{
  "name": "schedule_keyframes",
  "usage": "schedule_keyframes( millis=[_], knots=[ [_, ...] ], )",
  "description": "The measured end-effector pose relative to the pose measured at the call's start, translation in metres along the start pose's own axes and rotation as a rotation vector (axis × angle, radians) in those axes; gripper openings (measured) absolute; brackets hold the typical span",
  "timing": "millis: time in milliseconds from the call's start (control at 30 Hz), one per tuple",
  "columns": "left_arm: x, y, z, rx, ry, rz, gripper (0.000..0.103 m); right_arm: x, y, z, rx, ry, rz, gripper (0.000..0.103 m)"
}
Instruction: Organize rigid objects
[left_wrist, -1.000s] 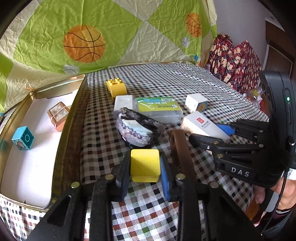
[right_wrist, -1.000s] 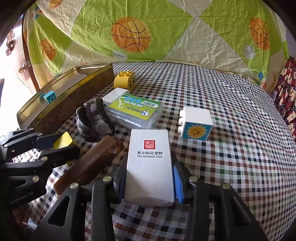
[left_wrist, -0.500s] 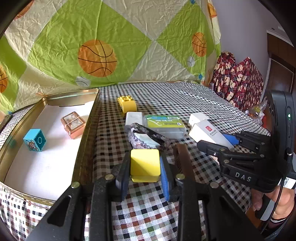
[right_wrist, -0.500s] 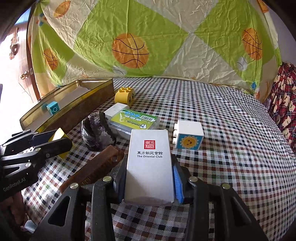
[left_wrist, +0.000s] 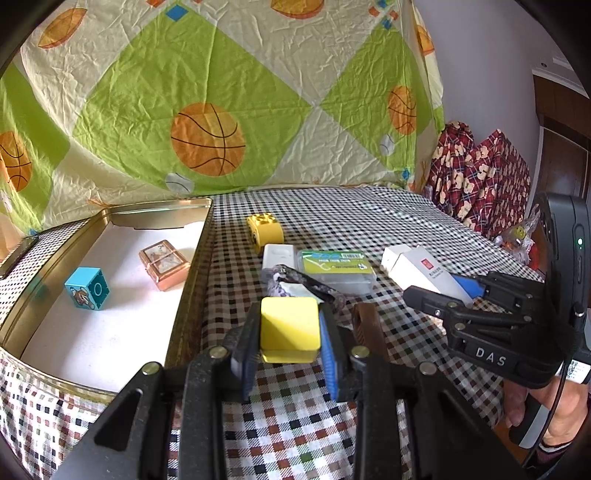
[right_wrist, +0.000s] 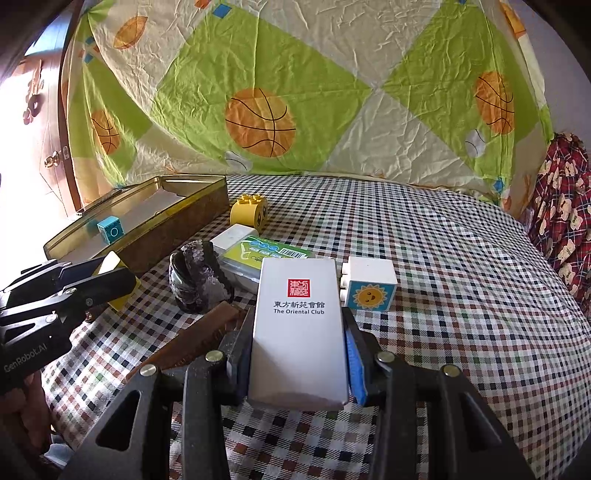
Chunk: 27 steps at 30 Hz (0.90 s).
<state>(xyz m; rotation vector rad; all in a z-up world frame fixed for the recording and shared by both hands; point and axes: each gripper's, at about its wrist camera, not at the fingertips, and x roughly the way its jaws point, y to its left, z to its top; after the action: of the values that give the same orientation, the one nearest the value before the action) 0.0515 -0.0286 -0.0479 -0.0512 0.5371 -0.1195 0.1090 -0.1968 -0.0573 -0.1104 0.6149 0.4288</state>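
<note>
My left gripper (left_wrist: 288, 347) is shut on a yellow block (left_wrist: 290, 328), held above the checked cloth just right of the gold tin tray (left_wrist: 184, 280). Inside the tray lie a blue cube (left_wrist: 88, 288) and a copper-framed box (left_wrist: 164, 264). My right gripper (right_wrist: 299, 365) is shut on a white box (right_wrist: 299, 325) printed "The Oriental Club", lifted over the cloth. In the left wrist view the right gripper (left_wrist: 436, 291) with that white box (left_wrist: 424, 273) sits at the right. In the right wrist view the left gripper (right_wrist: 99, 277) shows at the left edge.
On the cloth lie a yellow toy brick (left_wrist: 264, 230), a white flat box (left_wrist: 279, 254), a green-labelled case (left_wrist: 336, 269), a dark sequinned pouch (right_wrist: 199, 280), a brown comb (right_wrist: 195, 339) and a white sun cube (right_wrist: 369, 288). A basketball-print sheet hangs behind.
Both grippers have tilted upward, so more of the backdrop shows. The left one rose a little with the yellow block. Both grips are unchanged.
</note>
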Motion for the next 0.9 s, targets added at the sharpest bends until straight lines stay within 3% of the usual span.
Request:
schedule_keyframes(
  millis=[900],
  knots=[
    [-0.015, 0.005, -0.002, -0.020, -0.102, 0.029, 0.028, -0.017, 0.000, -0.003, 0.003, -0.111, -0.017, 0.044]
  ],
)
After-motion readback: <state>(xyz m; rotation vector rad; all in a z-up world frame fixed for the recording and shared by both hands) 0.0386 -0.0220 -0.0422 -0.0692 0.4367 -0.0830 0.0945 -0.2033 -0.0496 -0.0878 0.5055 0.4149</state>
